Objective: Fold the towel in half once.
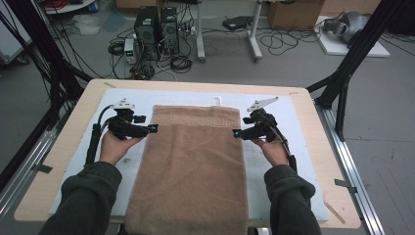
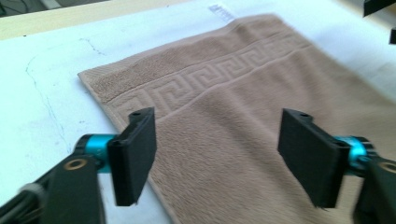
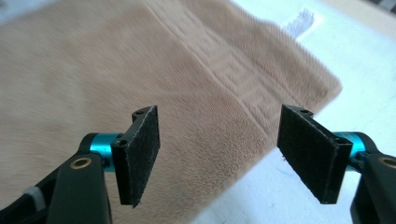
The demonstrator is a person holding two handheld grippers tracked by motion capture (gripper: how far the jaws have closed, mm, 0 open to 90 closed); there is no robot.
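Tan terry towel (image 1: 191,166) is laid out flat down the middle of the desk (image 1: 63,147), on top of a white mat (image 1: 293,122), with its near end hanging over the front edge. It's got a Greek key border band (image 2: 205,81) running across the far end, and a little white label (image 1: 217,101) pokes out past that edge.

Left tongs (image 1: 152,128) sit at the towel's left edge, up near the far corner, and the jaws are spread wide with nothing between them. In the left gripper view one jaw is over the mat and the other over the towel. Right tongs (image 1: 237,132) are at the right edge, roughly mirrored, also gaping open and empty, hovering over the towel's edge near the far right corner (image 3: 334,86).
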